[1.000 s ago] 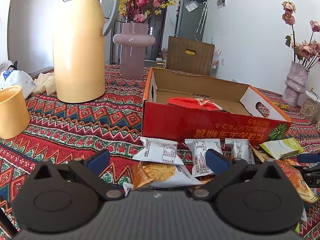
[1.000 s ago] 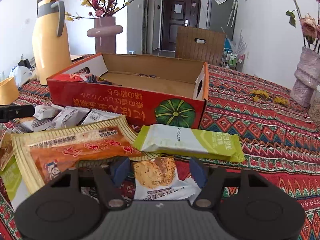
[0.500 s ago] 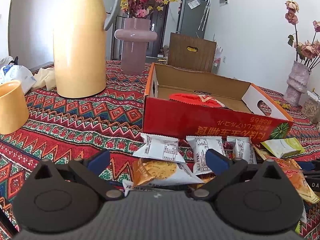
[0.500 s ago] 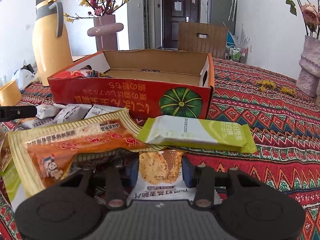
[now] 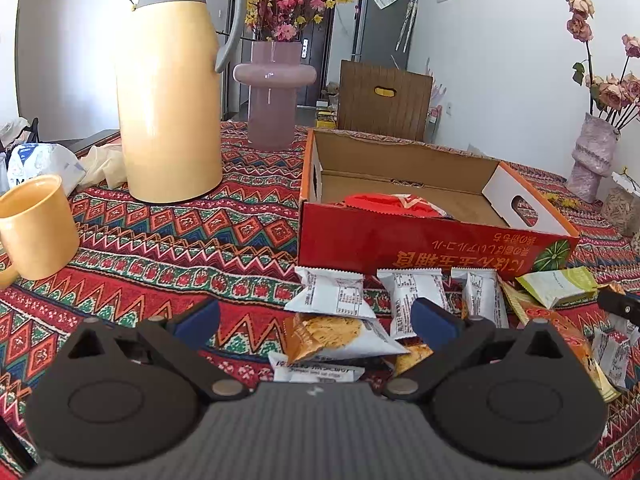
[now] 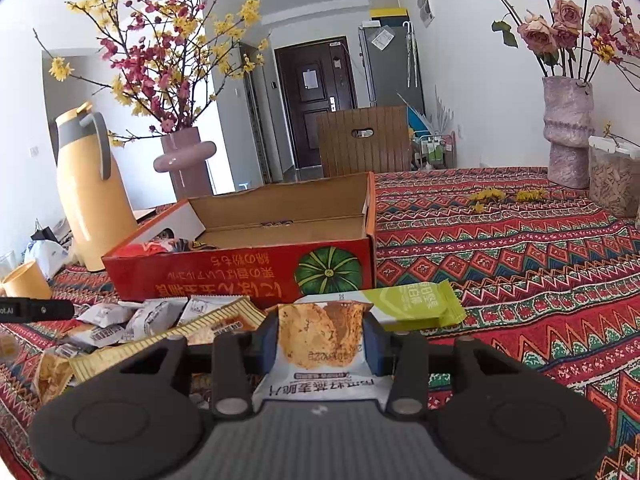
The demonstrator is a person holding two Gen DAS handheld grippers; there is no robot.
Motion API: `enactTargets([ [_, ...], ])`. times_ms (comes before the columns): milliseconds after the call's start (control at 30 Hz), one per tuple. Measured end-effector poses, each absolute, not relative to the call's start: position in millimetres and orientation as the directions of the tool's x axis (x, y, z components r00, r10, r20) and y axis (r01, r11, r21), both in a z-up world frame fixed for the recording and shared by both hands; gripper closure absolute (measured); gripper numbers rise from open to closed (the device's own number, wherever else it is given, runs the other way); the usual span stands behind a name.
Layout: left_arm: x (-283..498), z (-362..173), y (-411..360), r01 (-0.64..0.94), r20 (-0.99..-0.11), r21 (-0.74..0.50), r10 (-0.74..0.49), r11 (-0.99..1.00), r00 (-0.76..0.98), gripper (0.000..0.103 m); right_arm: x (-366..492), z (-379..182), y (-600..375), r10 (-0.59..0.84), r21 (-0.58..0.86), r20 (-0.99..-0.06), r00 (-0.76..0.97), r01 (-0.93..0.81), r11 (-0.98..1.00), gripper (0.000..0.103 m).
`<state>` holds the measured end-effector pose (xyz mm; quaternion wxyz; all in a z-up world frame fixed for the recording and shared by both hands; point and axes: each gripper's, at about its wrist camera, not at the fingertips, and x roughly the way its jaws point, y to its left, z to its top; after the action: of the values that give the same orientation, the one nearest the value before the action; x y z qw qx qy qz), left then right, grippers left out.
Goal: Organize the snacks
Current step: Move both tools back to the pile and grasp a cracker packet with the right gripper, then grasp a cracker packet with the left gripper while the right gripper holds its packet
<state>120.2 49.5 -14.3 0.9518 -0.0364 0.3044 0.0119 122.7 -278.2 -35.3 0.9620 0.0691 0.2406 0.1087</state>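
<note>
Cookie packet [image 6: 320,340] pinched firm in right gripper [image 6: 320,338], left gripper [image 5: 316,316] gaping empty; carry level toward red box [image 6: 224,280] at eleven o'clock, clearing the rim.

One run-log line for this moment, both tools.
left tool: open, over snack pile | right tool: shut on white cookie packet, lifted | red cardboard box: holds red packet; green wrapper outside

Upside-down yellow East Asian lettering is printed on the red cardboard box [image 6: 240,276] front. Upside-down Chinese characters are seen on the cookie packet [image 6: 320,360]. "ot.AI" is read on the left gripper [image 6: 36,309].
</note>
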Motion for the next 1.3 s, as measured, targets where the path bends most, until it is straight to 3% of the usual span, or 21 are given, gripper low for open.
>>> enactTargets([
  [200,108.7,-20.6,50.2,-0.027,-0.653,-0.034,-0.002,0.999,0.758,0.0,112.6,-37.4,-281.5,0.26,0.216,-0.435,0.862,-0.181,0.96,0.061],
  [600,98.9,-40.9,33.9,0.021,-0.702,-0.07,-0.064,0.997,0.709,0.0,98.3,-39.4,-282.2,0.282,0.238,-0.429,0.858,-0.194,0.952,0.061],
  [700,98.1,-43.0,35.1,0.016,-0.702,-0.084,-0.07,0.996,0.709,0.004,96.2,-39.3,-281.9,0.286,0.241,-0.43,0.856,-0.196,0.951,0.061],
  [933,93.5,-44.5,39.0,0.023,-0.702,-0.127,-0.106,0.992,0.704,0.028,92.9,-39.6,-279.5,0.295,0.245,-0.432,0.852,-0.203,0.948,0.061],
  [1133,85.8,-44.6,43.2,0.023,-0.692,-0.151,-0.123,0.988,0.711,0.037,89.5,-40.3,-275.3,0.304,0.245,-0.437,0.846,-0.214,0.946,0.061],
  [1300,79.9,-41.1,41.4,0.025,-0.68,-0.134,-0.111,0.991,0.725,0.039,86.0,-39.4,-273.7,0.306,0.243,-0.433,0.848,-0.218,0.945,0.061],
])
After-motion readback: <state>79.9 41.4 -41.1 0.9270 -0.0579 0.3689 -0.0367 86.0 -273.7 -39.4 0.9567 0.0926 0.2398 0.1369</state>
